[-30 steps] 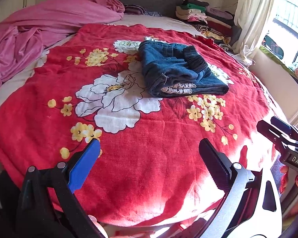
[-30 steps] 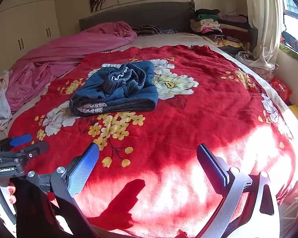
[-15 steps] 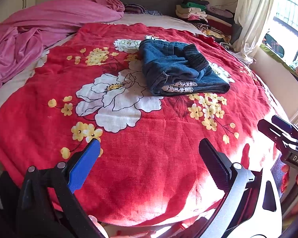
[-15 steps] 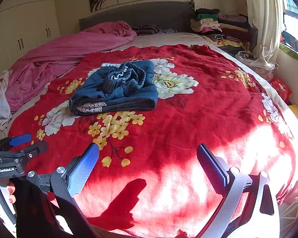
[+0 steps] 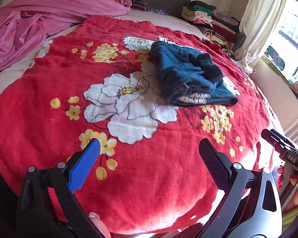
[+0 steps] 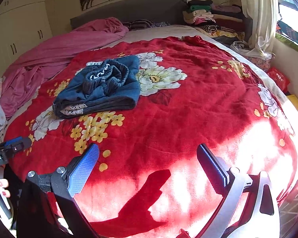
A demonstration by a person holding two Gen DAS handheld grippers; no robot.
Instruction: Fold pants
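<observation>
The blue denim pants (image 5: 188, 77) lie folded in a compact bundle on the red flowered blanket (image 5: 129, 168), waistband bunched on top. They also show in the right wrist view (image 6: 101, 89). My left gripper (image 5: 149, 148) is open and empty over the near part of the blanket, well short of the pants. My right gripper (image 6: 148, 154) is open and empty, also near the front edge, right of the pants. Each gripper shows at the edge of the other's view: the right gripper (image 5: 282, 146), the left gripper (image 6: 10, 146).
A crumpled pink sheet (image 5: 39, 19) covers the bed's left side. A stack of folded clothes (image 6: 208, 13) sits at the far right by the headboard. A curtain (image 6: 258, 15) and window are on the right, white wardrobes (image 6: 15, 29) on the left.
Both grippers stay open and nearly still. The left wrist view has shifted very slightly; the pants have not moved.
</observation>
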